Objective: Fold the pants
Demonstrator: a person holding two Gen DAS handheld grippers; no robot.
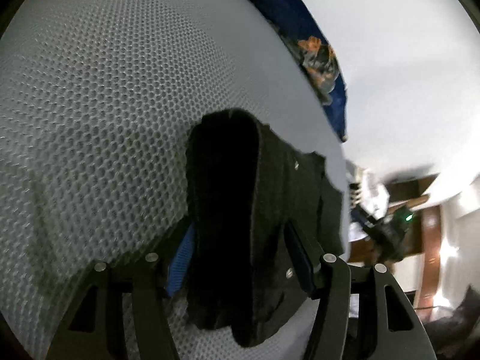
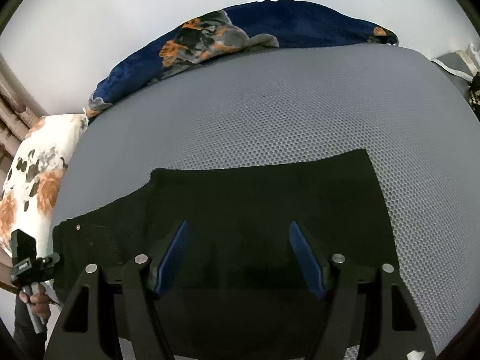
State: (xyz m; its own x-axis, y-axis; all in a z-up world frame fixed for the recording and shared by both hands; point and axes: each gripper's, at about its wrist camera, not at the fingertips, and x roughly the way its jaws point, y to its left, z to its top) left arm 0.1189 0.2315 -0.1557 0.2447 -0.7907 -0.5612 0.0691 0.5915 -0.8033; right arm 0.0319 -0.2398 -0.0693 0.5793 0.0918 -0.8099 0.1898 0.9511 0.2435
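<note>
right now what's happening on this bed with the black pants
A person holding a gripper in each hand is folding black pants on a grey mesh mattress cover. The left gripper has a bunched part of the pants between its fingers and lifted off the cover. The right gripper is open, poised over the flat part and gripping nothing. A blue floral blanket and a white floral pillow lie along the bed's edges.
</note>
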